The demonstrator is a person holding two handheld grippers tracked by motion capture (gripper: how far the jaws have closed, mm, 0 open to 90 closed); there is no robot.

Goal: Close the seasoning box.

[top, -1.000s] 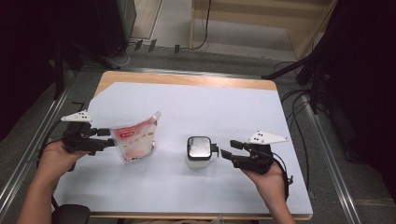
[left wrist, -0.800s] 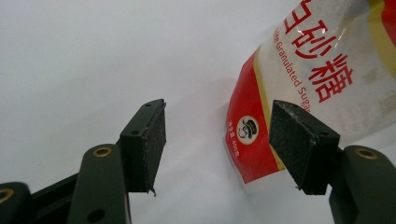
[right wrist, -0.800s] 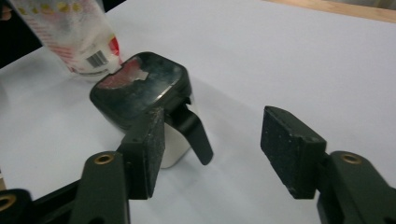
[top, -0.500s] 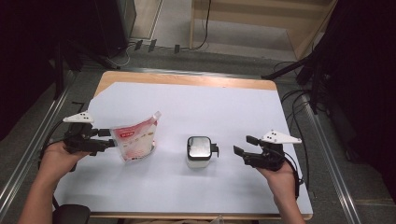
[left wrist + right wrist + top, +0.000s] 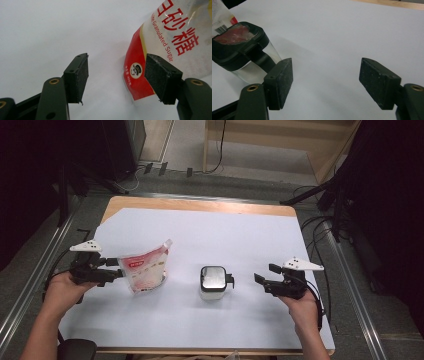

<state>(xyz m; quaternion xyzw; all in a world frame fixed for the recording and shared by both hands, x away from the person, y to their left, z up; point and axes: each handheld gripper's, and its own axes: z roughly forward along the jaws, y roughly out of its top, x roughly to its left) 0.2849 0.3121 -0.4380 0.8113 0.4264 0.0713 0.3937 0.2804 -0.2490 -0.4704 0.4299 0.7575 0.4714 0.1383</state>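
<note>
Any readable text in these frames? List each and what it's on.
"Granulated Sugar" – on the sugar pouch, red print, the word before it cut off.
"砂糖" – large red characters on the same pouch, a further character partly cut off.
"400" with small characters – beside the pouch's round logo, too small to read fully.
Barcode – pouch back, right gripper view; unreadable.
Lidded jar: no text.

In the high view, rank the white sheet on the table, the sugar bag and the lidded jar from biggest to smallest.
1. White sheet
2. Sugar bag
3. Lidded jar, fairly close to the bag in size
</note>
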